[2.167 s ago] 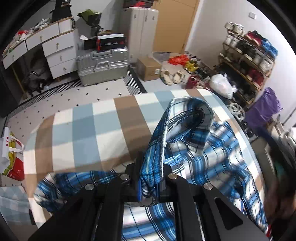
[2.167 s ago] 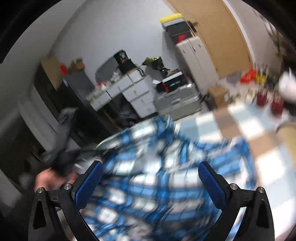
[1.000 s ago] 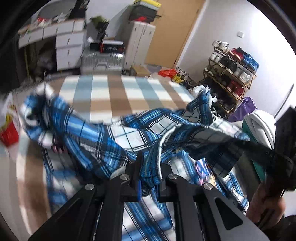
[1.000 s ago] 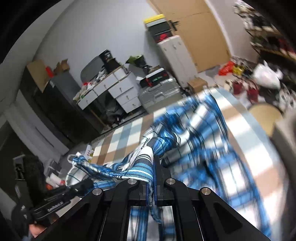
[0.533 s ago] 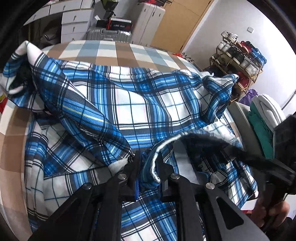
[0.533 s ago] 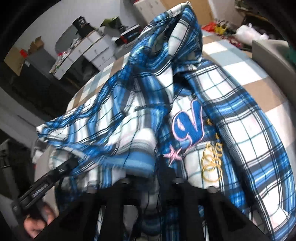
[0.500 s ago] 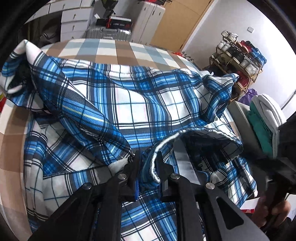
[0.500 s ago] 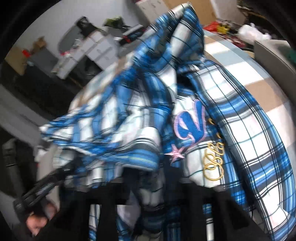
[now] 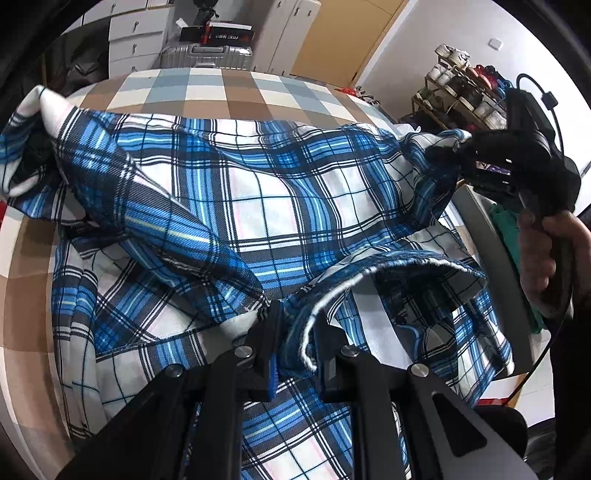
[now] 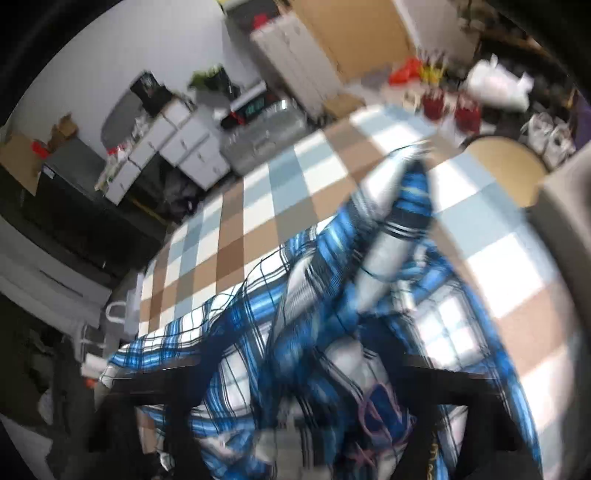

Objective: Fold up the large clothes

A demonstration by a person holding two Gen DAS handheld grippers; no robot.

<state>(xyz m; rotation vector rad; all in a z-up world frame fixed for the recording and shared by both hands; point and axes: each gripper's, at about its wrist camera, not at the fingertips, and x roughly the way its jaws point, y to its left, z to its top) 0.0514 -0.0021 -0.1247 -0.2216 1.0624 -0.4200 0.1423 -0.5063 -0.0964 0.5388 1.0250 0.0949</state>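
A blue, white and black plaid shirt [image 9: 258, 206] lies spread and rumpled over a surface with a brown, grey-blue and white checked cover [image 9: 207, 92]. My left gripper [image 9: 295, 328] is at the near edge, shut on a white-trimmed hem of the shirt. At the right, a hand [image 9: 539, 251] holds my right gripper [image 9: 463, 146] at the shirt's far right corner, its jaws closing with the cloth pinched at the tips. The right wrist view is motion-blurred: the shirt [image 10: 332, 314] fills the space around my right gripper [image 10: 306, 398].
Behind the checked surface stand a silver suitcase [image 9: 205, 57] and white drawers [image 9: 136, 33]. A shoe rack [image 9: 461, 92] lines the right wall. A grey seat with green cloth [image 9: 509, 229] is close on the right. A tan round stool [image 10: 506, 162] stands past the far corner.
The shirt has dropped from hanging between the grippers to lying spread on the cover. The right gripper let go of its fold and moved up to the far right corner. The left grip is unchanged.
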